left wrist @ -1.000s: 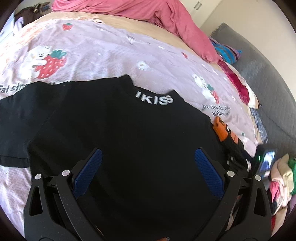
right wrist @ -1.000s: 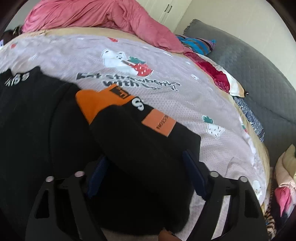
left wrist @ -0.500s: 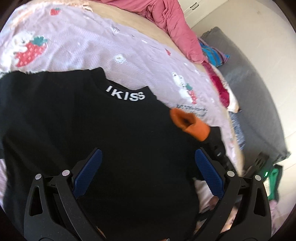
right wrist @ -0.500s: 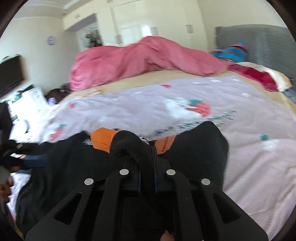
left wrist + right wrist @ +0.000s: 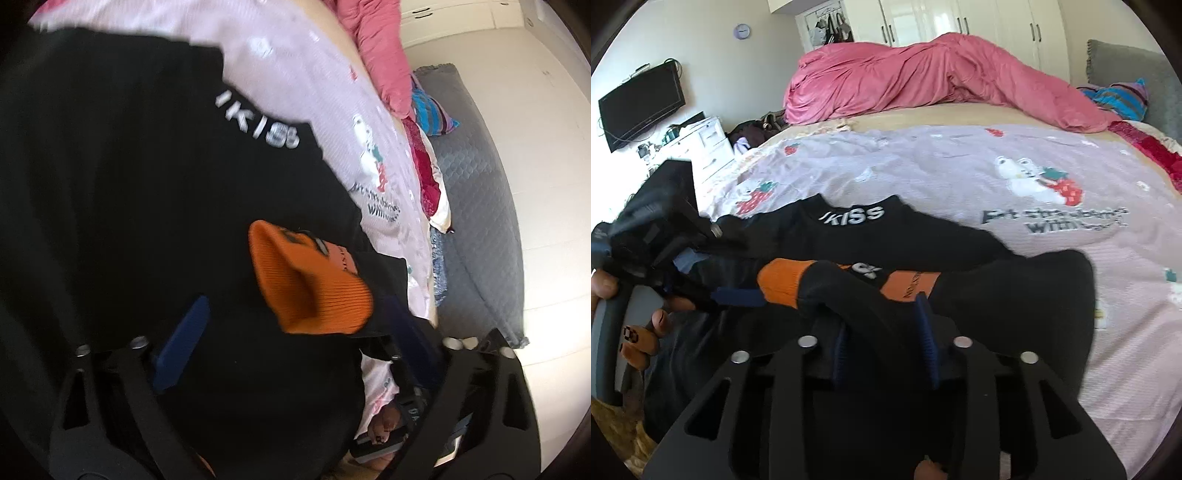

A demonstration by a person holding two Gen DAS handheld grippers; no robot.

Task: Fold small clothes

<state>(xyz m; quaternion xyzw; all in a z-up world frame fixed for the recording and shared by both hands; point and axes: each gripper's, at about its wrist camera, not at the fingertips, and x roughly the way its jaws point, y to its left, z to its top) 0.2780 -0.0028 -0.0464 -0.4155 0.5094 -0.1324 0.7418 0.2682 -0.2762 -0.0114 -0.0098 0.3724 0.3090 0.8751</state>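
Black fabric of the small shirt point(image 5: 905, 236) covers the pink bedspread point(image 5: 997, 177) at centre frame. Its orange-cuffed sleeve point(image 5: 871, 291) lies folded across it, between the pads of the right gripper point(image 5: 886, 347), whose jaws are opening. At lower left, the left gripper point(image 5: 295, 332) stands wide, jaws closing, empty.

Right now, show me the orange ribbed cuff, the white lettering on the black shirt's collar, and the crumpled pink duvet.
Orange ribbed cuff point(image 5: 317, 295): left wrist view, middle of the ribbed knit.
White lettering on the black shirt's collar point(image 5: 854, 215): right wrist view, centre of the letters.
Crumpled pink duvet point(image 5: 923, 77): right wrist view, top of the heap.
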